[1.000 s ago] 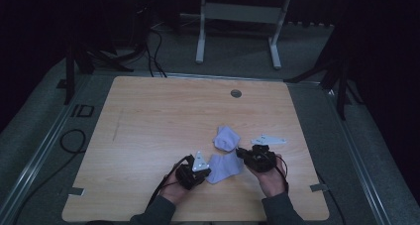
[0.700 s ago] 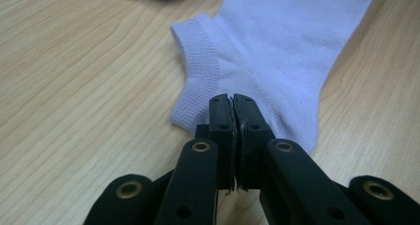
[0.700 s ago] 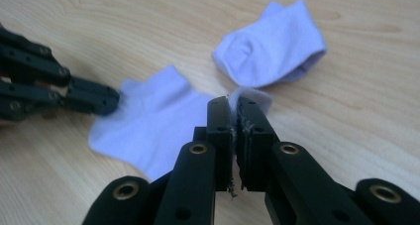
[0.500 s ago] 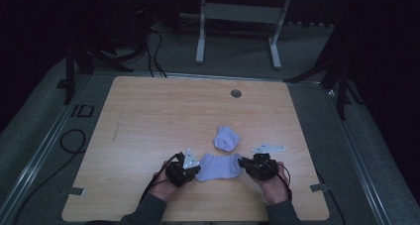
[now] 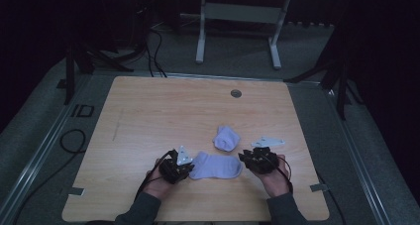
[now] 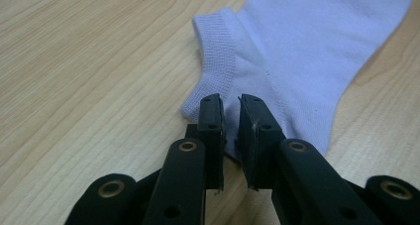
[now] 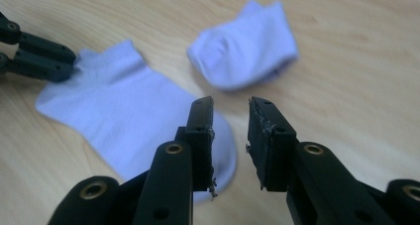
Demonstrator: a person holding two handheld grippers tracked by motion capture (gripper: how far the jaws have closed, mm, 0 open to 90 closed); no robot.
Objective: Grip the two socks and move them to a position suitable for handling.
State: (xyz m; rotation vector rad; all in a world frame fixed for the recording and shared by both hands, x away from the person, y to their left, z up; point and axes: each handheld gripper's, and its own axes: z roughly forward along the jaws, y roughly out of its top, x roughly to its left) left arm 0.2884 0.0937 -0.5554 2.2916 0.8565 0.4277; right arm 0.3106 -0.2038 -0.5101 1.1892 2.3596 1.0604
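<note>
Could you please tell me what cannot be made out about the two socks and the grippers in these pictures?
- Flat sock: in the left gripper view its toe end is cut off by the top and right edges.
- Bunched sock: blurred in the right gripper view, small in the high view; its folds and inside are unclear.
- Left gripper and right gripper: in the high view the jaws are too dark and small to judge.

Dark lab: cables point(image 5: 148, 46), metal stand point(image 5: 237, 17)
</note>
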